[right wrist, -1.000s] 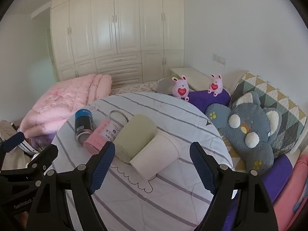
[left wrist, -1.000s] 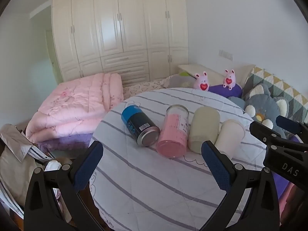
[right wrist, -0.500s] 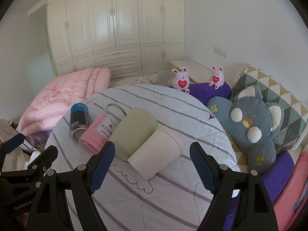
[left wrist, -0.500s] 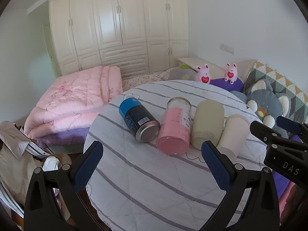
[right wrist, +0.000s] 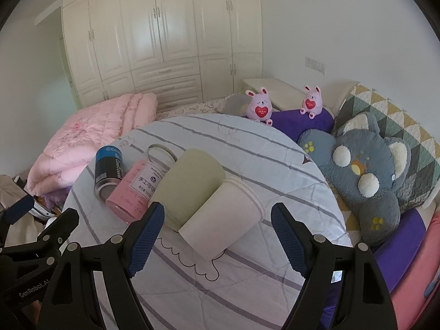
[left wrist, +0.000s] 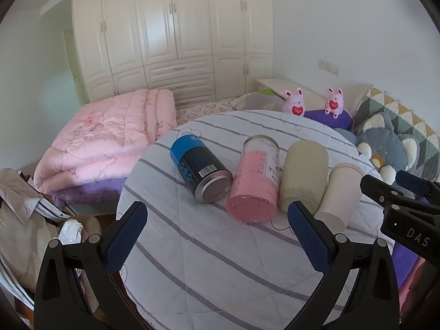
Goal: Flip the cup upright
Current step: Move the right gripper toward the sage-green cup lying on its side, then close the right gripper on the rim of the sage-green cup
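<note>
Four containers lie on their sides in a row on the round table (left wrist: 220, 261) with a striped cloth. From left: a blue-and-black can (left wrist: 199, 170) (right wrist: 108, 169), a pink jar (left wrist: 257, 183) (right wrist: 137, 189), a beige cup (left wrist: 302, 174) (right wrist: 189, 185) and a white cup (left wrist: 338, 195) (right wrist: 222, 217). My left gripper (left wrist: 217, 236) is open and empty, held over the table's near side, short of the can and jar. My right gripper (right wrist: 217, 239) is open and empty, with the white cup just beyond its fingertips.
A folded pink quilt (left wrist: 107, 137) lies to the left of the table. A grey plush cushion (right wrist: 363, 176), a purple pillow (right wrist: 299, 118) and two pink bunny toys (right wrist: 260, 108) sit at the right and back. A white wardrobe (left wrist: 170, 35) fills the far wall. Clothes (left wrist: 19, 220) pile up at the lower left.
Both grippers have moved slightly closer to the row of containers, which look larger now. Both stay open. The containers have not moved.
</note>
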`<state>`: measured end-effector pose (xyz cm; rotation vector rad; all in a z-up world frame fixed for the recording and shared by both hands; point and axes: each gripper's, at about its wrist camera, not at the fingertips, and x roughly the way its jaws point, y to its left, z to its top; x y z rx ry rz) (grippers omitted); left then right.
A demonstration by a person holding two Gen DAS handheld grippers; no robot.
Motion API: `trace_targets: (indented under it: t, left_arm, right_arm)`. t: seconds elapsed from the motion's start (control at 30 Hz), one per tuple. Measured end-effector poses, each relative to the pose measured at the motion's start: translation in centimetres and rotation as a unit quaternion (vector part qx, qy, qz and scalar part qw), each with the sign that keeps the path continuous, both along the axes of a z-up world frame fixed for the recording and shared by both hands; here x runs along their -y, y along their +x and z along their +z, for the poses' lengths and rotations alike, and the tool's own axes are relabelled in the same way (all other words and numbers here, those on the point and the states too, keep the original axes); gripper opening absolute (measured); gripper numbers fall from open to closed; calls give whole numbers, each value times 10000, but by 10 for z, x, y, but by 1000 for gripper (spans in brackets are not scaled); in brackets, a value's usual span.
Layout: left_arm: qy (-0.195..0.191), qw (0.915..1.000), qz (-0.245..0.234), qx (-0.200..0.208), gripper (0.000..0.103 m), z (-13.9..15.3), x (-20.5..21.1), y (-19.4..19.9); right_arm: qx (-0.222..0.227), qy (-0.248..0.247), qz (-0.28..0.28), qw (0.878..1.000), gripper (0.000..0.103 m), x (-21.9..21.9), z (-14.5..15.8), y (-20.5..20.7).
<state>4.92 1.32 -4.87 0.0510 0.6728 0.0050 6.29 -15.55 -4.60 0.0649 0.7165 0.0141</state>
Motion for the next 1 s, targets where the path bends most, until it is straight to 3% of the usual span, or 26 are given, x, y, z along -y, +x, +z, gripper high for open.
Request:
trace_targets:
  t: [1.0]
  left_arm:
    - [-23, 9996, 58, -274, 103, -4, -4, 42]
  right_arm:
    - [-432, 262, 18, 9987, 81, -9, -10, 42]
